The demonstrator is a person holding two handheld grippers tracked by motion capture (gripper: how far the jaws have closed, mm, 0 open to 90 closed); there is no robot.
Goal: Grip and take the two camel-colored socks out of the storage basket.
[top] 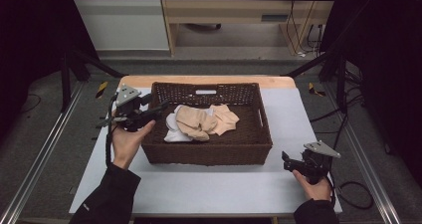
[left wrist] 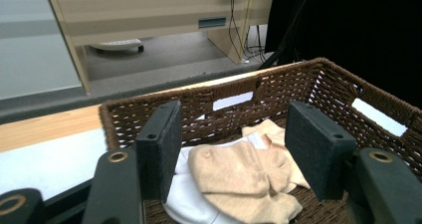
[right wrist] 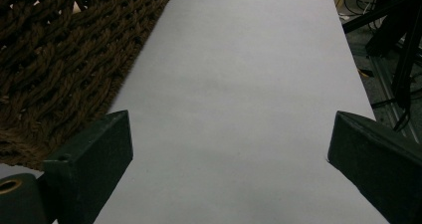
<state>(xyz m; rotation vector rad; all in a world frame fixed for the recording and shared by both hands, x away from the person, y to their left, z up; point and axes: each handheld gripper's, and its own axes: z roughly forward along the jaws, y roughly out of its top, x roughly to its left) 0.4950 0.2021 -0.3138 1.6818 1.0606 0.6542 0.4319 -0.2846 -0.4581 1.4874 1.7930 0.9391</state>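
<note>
Blank white label (left wrist: 232, 100) (wicker basket (left wrist: 328, 79))

My left gripper (left wrist: 231, 157) has flat black jaws with small screw holes and brass-ringed pivots; grey three-cornered plates top both grippers, and my sleeves are dark.

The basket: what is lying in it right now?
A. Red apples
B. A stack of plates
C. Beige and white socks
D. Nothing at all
C: soft beige socks lie on a white one on the floor of the basket, with the left gripper open just above them.
</note>
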